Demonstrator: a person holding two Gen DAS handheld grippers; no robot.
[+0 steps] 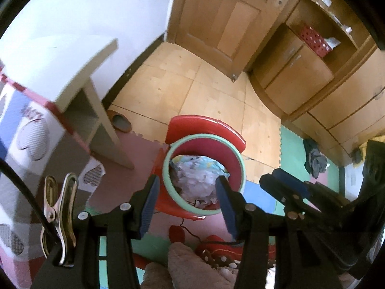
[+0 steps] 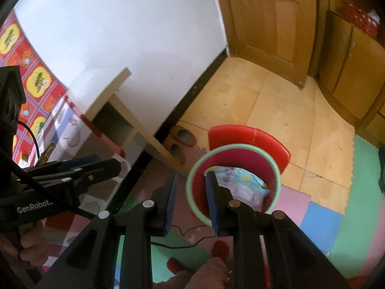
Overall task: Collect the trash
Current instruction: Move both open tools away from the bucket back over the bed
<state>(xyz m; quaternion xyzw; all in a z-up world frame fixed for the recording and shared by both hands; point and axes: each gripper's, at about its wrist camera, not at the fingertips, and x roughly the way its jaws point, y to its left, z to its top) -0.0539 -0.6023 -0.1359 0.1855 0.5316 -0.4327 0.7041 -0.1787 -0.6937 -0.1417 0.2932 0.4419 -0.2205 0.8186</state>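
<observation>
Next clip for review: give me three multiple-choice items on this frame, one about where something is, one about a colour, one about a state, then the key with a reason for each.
1. Where does the pair of slippers lie?
A. inside the bin
B. on the floor by the wall, beside the white table's leg
C. on the cabinet shelf

2. What colour is the rim ring of the red trash bin?
A. light green
B. black
C. yellow

3. What state is the left gripper in?
A. shut on a bag
B. shut on the bin's rim
C. open, holding nothing

Key: B, both slippers sit at the black baseboard next to the table leg; A, a pale green ring circles the bin's mouth; C, its fingers stand apart with only the bin's crumpled trash seen between them.
</observation>
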